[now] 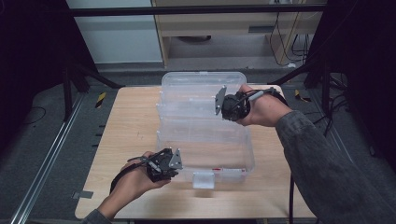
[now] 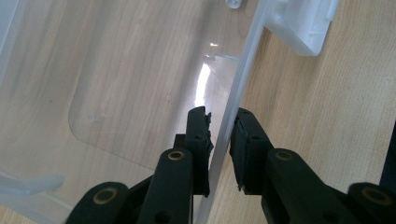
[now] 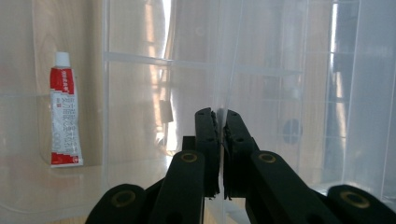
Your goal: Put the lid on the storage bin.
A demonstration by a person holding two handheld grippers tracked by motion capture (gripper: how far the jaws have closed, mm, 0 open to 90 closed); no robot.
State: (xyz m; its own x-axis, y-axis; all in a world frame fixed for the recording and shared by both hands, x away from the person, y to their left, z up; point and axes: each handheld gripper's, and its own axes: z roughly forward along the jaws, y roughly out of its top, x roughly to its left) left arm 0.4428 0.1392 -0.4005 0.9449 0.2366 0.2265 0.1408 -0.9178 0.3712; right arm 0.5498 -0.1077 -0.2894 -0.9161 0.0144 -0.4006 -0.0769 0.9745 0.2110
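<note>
A clear plastic box (image 1: pixel 205 144) stands on the wooden table with its hinged lid (image 1: pixel 196 91) raised at the far side. My left gripper (image 1: pixel 173 167) is at the box's front left corner. In the left gripper view its jaws (image 2: pixel 223 123) are shut on the thin clear front wall (image 2: pixel 243 70). My right gripper (image 1: pixel 223 106) is up at the lid's right part, and its jaws (image 3: pixel 218 122) are shut on a thin clear edge of the lid (image 3: pixel 140 93). A red and white tube (image 3: pixel 64 116) lies inside the box, near the front wall (image 1: pixel 229 171).
A white latch (image 1: pixel 203 179) hangs at the middle of the box's front wall (image 2: pixel 303 23). Bare table (image 1: pixel 126 121) lies to the left of the box and along the front edge. A metal rail (image 1: pixel 42 163) runs over the floor at the left.
</note>
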